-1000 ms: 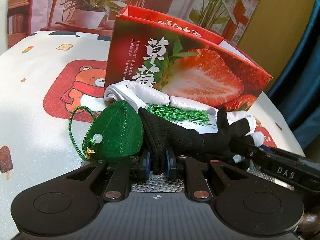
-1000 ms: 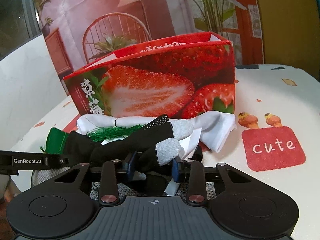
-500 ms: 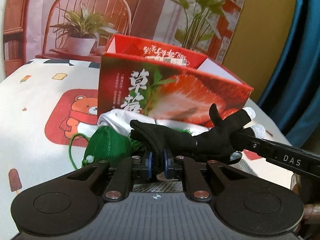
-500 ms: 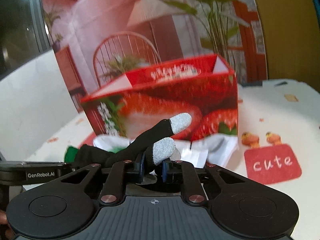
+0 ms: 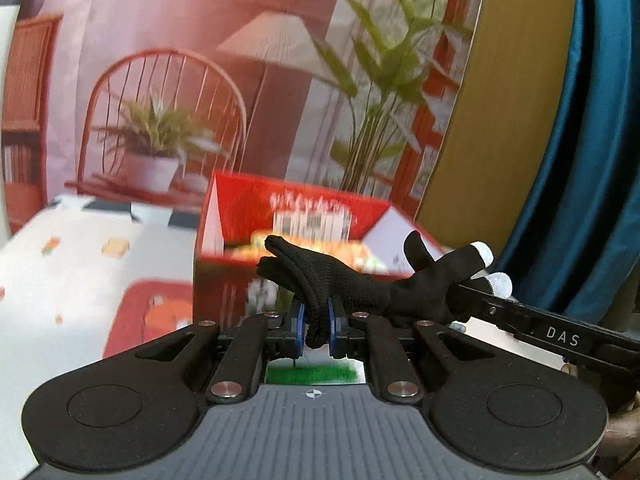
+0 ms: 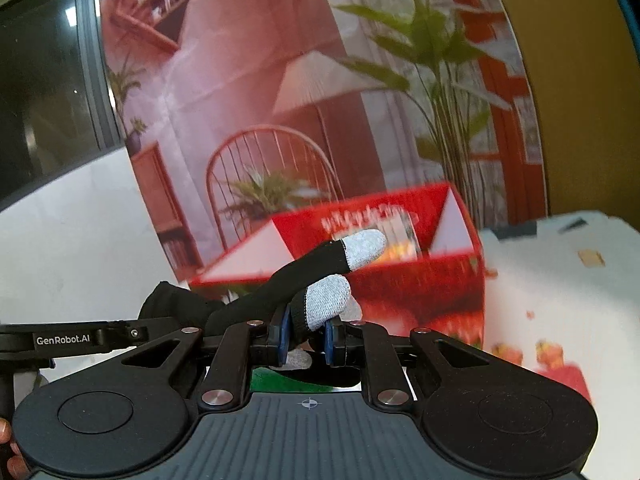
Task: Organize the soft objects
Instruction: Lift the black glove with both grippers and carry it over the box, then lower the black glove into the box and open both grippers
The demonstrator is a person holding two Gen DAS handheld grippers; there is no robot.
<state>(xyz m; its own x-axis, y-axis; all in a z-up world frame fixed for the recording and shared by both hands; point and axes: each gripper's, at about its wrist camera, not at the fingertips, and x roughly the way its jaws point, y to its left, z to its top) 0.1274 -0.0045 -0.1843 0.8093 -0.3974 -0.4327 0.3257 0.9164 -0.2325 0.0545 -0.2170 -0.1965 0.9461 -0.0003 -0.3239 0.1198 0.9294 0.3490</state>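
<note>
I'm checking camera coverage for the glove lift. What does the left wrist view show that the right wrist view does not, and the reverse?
Only the left wrist view shows the black knitted glove's cuff pinched in the left tongs, the blue curtain, and the red bear patch on the tablecloth.

Only the right wrist view shows the right tongs shut on a grey-tipped glove finger, and the dark window.

Both show the black glove stretched between the tongs and the open red strawberry-print cardboard box behind it.

My views are evenly, warmly lit; the red box smears with motion blur, edges bowing fisheye-style.
</note>
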